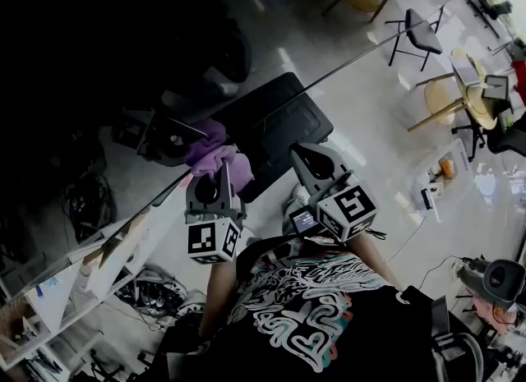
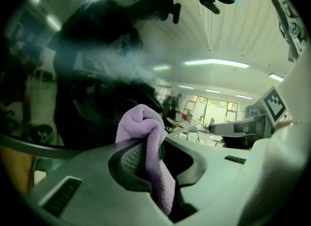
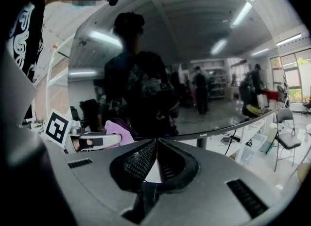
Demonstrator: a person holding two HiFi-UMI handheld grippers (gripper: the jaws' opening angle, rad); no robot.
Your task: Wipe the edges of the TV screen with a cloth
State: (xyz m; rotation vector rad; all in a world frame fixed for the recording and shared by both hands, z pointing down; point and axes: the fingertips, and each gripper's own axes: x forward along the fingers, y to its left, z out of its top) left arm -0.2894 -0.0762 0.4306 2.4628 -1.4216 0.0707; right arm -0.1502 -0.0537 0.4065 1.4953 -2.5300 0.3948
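Head view: left gripper clenched on a purple cloth, the wad sitting at the lower bezel of the TV screen. Right gripper just beside it, jaws closed on nothing. Judgement: bottom-edge wipe in hand; portion done not discernible, other edges likely left. Bezel logo reads "Redmi".
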